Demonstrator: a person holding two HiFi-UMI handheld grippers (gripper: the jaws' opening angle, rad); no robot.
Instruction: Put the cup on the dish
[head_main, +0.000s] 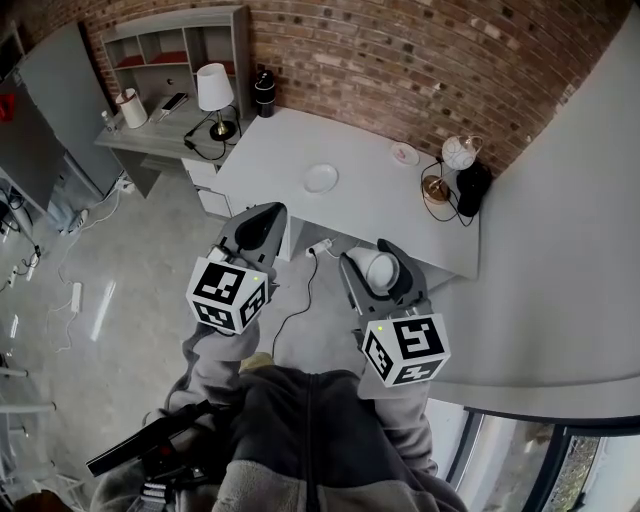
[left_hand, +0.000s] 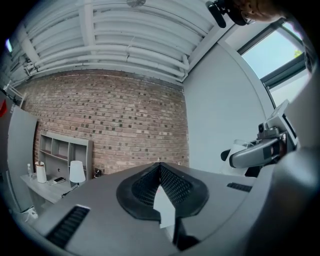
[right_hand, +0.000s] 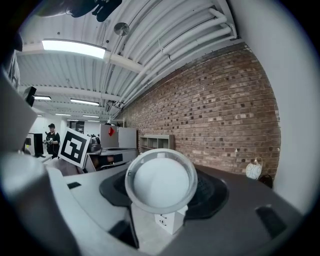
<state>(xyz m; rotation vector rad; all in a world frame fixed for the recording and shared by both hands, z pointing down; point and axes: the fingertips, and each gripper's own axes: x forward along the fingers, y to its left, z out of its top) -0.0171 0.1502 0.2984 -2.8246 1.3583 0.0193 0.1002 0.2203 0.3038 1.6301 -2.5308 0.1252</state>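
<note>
While backed by brick wall (head_main: 420, 60) and fronted by open floor (head_main: 130, 290): pale worktop (head_main: 290, 150). Short of near edge, above floor: left gripper (head_main: 268, 212), jaws together, empty; right gripper (head_main: 383, 260) clamped on white cup (head_main: 379, 272), well apart from dish (head_main: 321, 178) near worktop centre, inside all edges.

cup (right_hand: 161, 181) smooth white, ceramic-looking; dish (head_main: 320, 178) smooth white; table (head_main: 280, 150) matt grey; wall (head_main: 400, 50) rough brick.

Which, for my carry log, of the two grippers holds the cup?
The right gripper: the white cup is clamped between its jaws. The left gripper has its jaws closed together with nothing between them.
</note>
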